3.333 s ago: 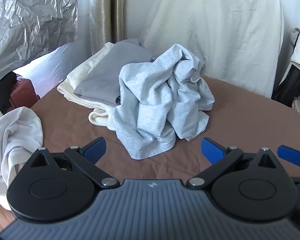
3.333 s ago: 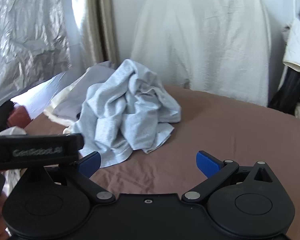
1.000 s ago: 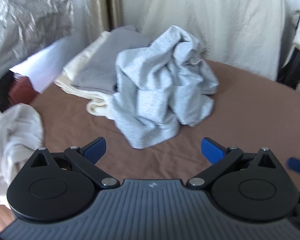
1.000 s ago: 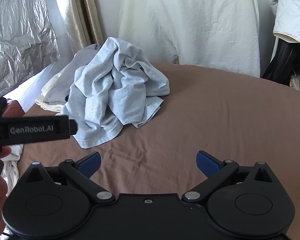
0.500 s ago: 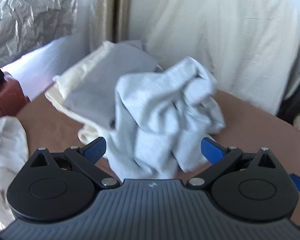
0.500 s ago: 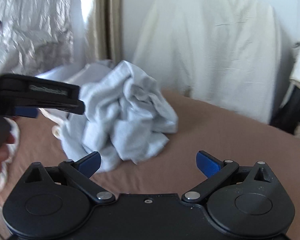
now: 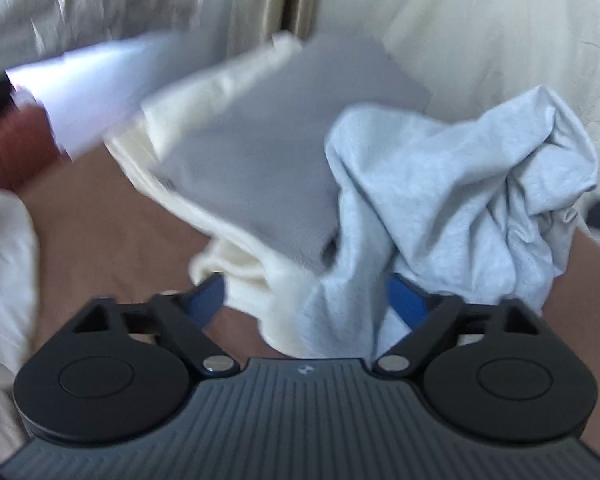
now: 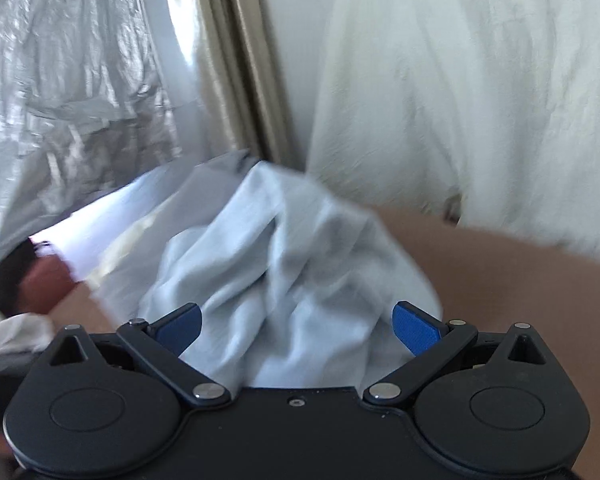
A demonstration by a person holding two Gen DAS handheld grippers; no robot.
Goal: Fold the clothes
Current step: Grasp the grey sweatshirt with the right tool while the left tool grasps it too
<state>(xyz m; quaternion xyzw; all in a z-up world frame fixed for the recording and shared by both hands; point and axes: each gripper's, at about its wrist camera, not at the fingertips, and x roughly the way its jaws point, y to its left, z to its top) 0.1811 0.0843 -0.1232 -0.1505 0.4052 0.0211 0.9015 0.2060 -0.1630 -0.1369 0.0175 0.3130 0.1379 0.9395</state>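
Observation:
A crumpled light grey garment lies in a heap on the brown table cover; it also shows in the right wrist view. My left gripper is open, its blue fingertips on either side of the heap's near left hem and the cream cloth. My right gripper is open, with the heap's near edge between its blue fingertips. Both views are blurred by motion.
A folded darker grey garment lies on cream cloth left of the heap. White cloth hangs at the table's left edge. A white-draped chair stands behind, with a silver sheet and a curtain at the back left.
Both grippers have moved forward to the crumpled garment, which now lies between their open fingers. The garment itself has not moved.

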